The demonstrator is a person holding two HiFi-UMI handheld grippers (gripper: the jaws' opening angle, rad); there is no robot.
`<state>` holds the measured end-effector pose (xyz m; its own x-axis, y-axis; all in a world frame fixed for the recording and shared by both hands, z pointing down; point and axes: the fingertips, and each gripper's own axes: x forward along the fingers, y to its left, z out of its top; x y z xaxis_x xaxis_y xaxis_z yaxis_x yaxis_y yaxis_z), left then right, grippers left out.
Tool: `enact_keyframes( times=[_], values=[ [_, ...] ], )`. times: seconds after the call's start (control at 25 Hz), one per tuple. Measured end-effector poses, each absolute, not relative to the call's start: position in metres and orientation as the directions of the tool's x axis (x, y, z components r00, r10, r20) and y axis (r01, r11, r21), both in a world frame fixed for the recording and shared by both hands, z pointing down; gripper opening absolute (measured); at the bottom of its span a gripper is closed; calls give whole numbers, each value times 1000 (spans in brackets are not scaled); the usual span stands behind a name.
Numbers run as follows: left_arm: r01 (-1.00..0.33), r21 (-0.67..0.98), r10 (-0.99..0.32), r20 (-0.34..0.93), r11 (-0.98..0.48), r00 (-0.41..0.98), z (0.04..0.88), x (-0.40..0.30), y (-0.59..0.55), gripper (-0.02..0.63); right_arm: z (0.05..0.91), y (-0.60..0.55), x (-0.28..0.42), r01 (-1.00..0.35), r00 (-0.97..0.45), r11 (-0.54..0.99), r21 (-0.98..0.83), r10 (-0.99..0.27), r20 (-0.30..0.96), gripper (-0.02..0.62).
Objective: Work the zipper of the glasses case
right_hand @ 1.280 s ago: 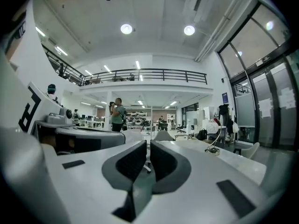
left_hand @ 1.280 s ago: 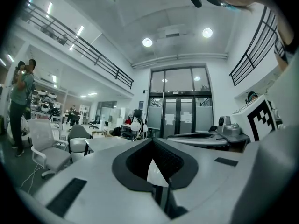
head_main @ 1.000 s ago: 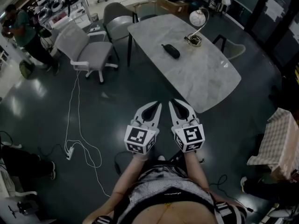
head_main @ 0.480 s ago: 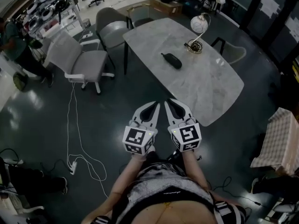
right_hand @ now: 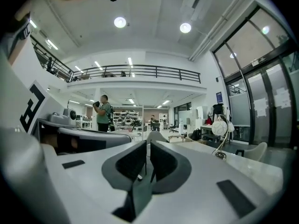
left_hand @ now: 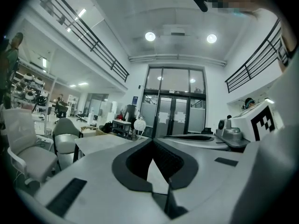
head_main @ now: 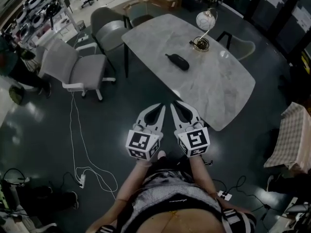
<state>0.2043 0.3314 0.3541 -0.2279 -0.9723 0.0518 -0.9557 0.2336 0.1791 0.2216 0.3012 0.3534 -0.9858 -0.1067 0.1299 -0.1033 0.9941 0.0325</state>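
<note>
Shut and empty, side by side: left hand-held gripper point(head_main: 159, 107) and right hand-held gripper point(head_main: 176, 104), closed in both gripper views. Caught by the head view alone: glasses case point(head_main: 177, 62), lying on the table point(head_main: 218, 91), well ahead.

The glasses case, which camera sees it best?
The head view. It shows the whole dark glasses case lying on the marble table near the lamp. The left gripper view and right gripper view show the table and lamp from low down, but I can't make out the case there.
</note>
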Motion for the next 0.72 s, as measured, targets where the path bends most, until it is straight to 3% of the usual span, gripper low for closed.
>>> enact_keyframes(
  times=[0.72],
  values=[
    [-943,209,-965,93,259,-245,369,126,260,3,361,231,141,-68,-986,998,5,-68,151,74]
  ],
)
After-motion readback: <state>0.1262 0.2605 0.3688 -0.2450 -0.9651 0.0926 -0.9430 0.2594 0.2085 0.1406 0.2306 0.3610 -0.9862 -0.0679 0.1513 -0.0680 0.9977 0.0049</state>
